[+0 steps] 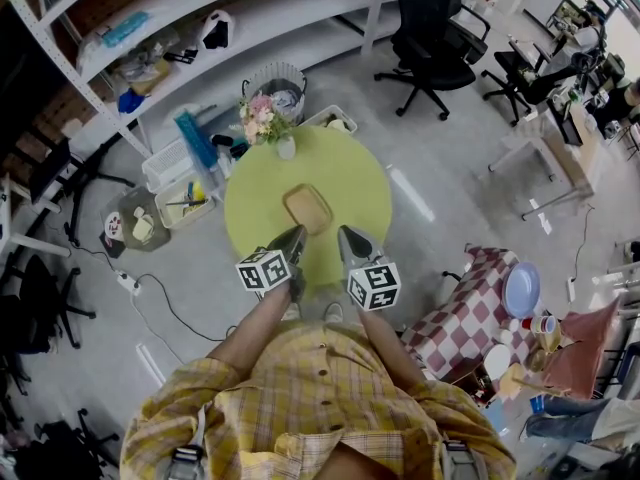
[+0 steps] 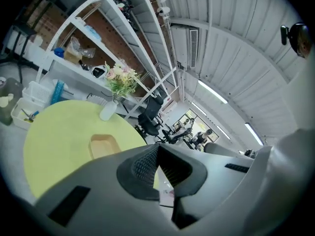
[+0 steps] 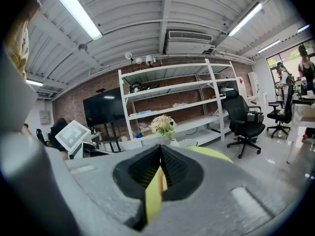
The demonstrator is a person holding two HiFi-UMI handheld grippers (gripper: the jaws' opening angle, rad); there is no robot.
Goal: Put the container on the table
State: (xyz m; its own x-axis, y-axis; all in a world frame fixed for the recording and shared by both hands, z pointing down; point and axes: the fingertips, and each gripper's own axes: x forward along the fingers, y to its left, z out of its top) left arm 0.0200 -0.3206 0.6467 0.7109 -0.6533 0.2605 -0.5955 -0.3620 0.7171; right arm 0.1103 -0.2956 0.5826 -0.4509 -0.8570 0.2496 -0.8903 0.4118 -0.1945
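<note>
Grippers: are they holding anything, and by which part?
Nothing: left gripper and right gripper are shut, empty; the container lies on the table.

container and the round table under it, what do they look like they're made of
The container looks like moulded plastic: an even tan colour, rounded corners, a raised rim and a dull, slightly satin surface. The table has a flat, uniform lime-green top with no grain or seams, which suggests painted or laminated board, though the views cannot settle which.
</note>
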